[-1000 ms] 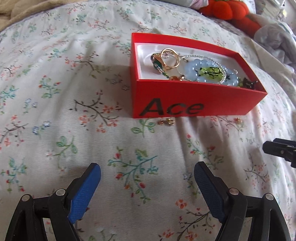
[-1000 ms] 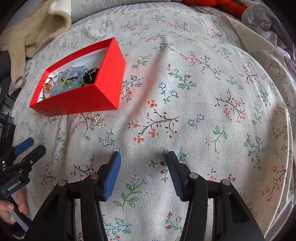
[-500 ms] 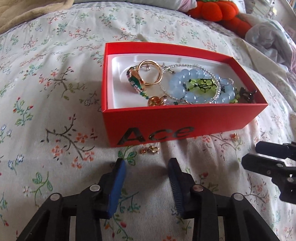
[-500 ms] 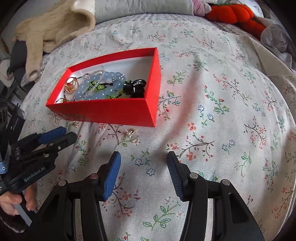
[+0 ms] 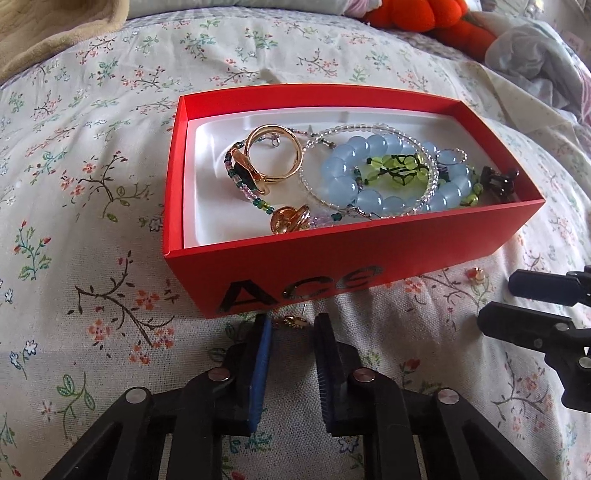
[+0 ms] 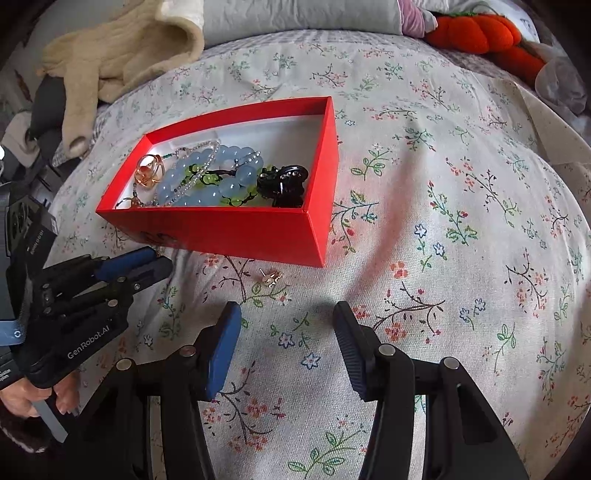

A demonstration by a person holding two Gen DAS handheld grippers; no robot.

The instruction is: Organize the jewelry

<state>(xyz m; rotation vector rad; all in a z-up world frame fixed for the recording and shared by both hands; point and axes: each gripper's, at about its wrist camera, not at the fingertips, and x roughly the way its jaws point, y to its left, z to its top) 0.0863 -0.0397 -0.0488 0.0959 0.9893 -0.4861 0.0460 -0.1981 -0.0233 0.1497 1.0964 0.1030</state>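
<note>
A red box (image 5: 369,258) marked "Ace" lies on the floral bedspread and holds a gold ring (image 5: 273,158), a blue bead bracelet (image 5: 369,177), clear beads and a black clip (image 5: 498,181). It also shows in the right wrist view (image 6: 258,232). My left gripper (image 5: 293,325) is open by a narrow gap, its tips on either side of a small gold earring (image 5: 293,322) at the box's front wall. A second gold earring (image 6: 271,277) lies in front of the box, ahead of my open right gripper (image 6: 286,317). It also shows in the left wrist view (image 5: 476,275).
A beige knit garment (image 6: 122,55) lies at the far left. An orange plush toy (image 6: 476,33) and grey cloth (image 5: 535,62) lie at the far right. My left gripper shows in the right wrist view (image 6: 140,262).
My left gripper has moved forward to the box front and narrowed around the earring. My right gripper has moved closer to the box and the second earring.
</note>
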